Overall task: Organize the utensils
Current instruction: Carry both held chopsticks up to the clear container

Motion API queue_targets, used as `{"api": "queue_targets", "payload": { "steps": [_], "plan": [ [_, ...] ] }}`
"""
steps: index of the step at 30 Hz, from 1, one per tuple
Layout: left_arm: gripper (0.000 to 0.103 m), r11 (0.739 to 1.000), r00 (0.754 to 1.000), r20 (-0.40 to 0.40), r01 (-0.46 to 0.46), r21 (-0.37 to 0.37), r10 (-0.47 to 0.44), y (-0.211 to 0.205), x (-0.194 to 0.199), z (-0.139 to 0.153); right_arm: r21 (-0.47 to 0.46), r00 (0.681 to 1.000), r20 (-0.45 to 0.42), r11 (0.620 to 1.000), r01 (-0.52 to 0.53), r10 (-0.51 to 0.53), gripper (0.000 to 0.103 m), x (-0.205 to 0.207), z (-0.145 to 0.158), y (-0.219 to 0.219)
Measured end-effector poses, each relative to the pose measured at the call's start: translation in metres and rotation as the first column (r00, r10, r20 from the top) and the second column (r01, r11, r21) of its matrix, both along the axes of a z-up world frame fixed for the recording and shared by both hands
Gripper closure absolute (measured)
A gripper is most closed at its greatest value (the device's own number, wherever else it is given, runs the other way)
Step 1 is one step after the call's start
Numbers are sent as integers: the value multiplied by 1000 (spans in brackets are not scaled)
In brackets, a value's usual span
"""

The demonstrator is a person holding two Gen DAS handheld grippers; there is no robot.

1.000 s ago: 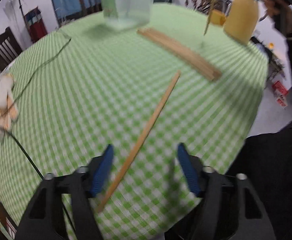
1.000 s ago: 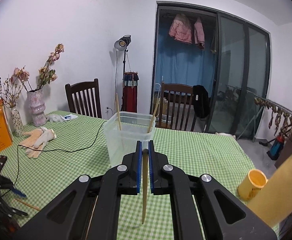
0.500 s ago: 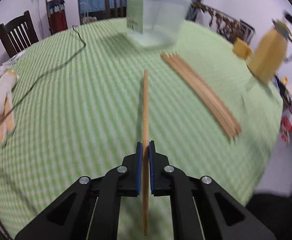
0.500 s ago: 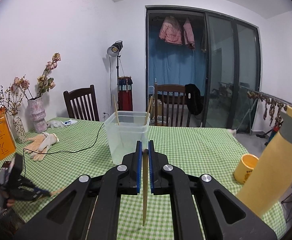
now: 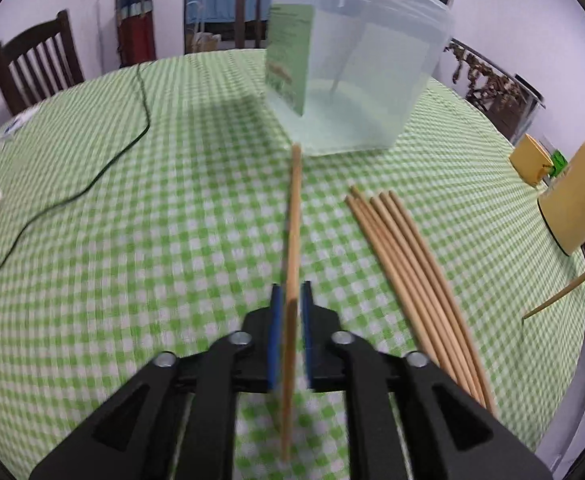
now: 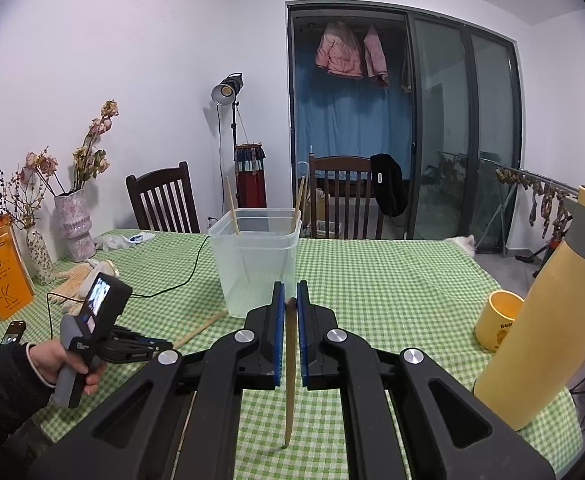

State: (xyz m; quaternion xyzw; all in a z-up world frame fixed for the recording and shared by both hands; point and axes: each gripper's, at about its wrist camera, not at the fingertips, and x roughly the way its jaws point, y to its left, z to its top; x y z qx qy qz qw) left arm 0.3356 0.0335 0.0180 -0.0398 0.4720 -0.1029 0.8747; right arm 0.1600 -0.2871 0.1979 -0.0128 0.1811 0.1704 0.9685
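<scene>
one chopstick (image 5: 292, 240) stands between the blue pads of the left gripper (image 5: 290, 312), its tip aimed at the tub (image 5: 356, 80); the jaws are opening and a thin gap shows on either side of the stick, which is blurred, so whether a pad touches it i cannot tell. a second chopstick (image 6: 289, 380) is clamped in the right gripper (image 6: 288, 304), jaws together on it, its low end hanging over the table (image 6: 392, 280). five or six loose chopsticks (image 5: 408, 276) lie side by side on the cloth right of the left gripper (their near ends run out of view behind its arm). two more sticks (image 6: 232, 208) lean inside the tub. one cup (image 6: 496, 320) sits just beside one yellow flask (image 6: 544, 320), whose top is cut off. one hand (image 6: 58, 364) grips the left tool's handle.
</scene>
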Motion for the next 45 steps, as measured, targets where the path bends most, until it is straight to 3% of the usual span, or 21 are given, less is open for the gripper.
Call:
{"api": "queue_targets", "payload": {
  "steps": [1, 2, 5, 7, 11, 14, 15, 16, 19, 22, 29, 32, 38, 40, 41, 43, 45],
  "plan": [
    [62, 1000, 1000, 2, 4, -21, -3, 4, -6, 0, -1, 1000, 1, 1000, 1, -1, 97, 0, 0, 0],
    [58, 999, 1000, 12, 10, -39, -9, 7, -17, 2, -1, 1000, 1, 1000, 1, -1, 97, 0, 0, 0],
    [56, 998, 996, 58, 62, -13, -61, 8, -51, 9, 2, 1000, 2, 1000, -2, 2, 97, 2, 0, -2],
    [56, 997, 996, 47, 70, 39, -72, 8, -70, 4, 8, 1000, 4, 1000, -6, 6, 97, 4, 0, -3],
    [57, 993, 995, 23, 94, 69, -96, 5, -87, -8, 23, 1000, 6, 1000, -15, 15, 97, 6, -2, -2],
    [79, 991, 994, 30, 101, 86, -104, 1, -93, -15, 15, 1000, 8, 999, -30, 30, 97, 5, -2, 2],
    [96, 989, 994, 33, 100, 111, -104, 0, -93, -15, 9, 999, 10, 999, -37, 37, 97, 5, -1, 4],
    [102, 987, 994, 27, 101, 126, -105, 0, -92, -15, 6, 999, 10, 999, -38, 38, 97, 5, -1, 5],
    [102, 986, 994, 12, 108, 126, -110, 0, -97, -13, 1, 999, 8, 999, -40, 40, 97, 5, 0, 8],
    [102, 980, 991, 54, 111, 167, -122, -1, -104, 0, -9, 999, 9, 999, -45, 45, 97, 6, 0, 11],
    [103, 981, 962, 233, 103, 166, -141, 6, -124, 86, -18, 995, 26, 996, -92, 92, 97, 15, 7, 21],
    [103, 987, 951, 277, 103, 126, -135, 12, -126, 113, -27, 994, 42, 995, -100, 101, 97, 18, 14, 28],
    [103, 989, 933, 332, 113, 90, -137, 20, -127, 141, -58, 990, 72, 992, -114, 119, 97, 19, 26, 39],
    [103, 987, 943, 292, 139, 81, -157, 23, -125, 134, -60, 990, 70, 992, -115, 119, 97, 19, 27, 40],
    [98, 983, 955, 233, 170, 67, -181, 22, -123, 120, -61, 990, 68, 991, -116, 120, 97, 19, 26, 41],
    [44, 976, 964, 156, 204, 77, -214, 15, -121, 92, -63, 992, 59, 992, -112, 116, 97, 20, 22, 40],
    [42, 963, 964, 84, 243, 114, -253, 3, -125, 59, -60, 993, 39, 993, -105, 107, 97, 24, 16, 38]
  ]
}}
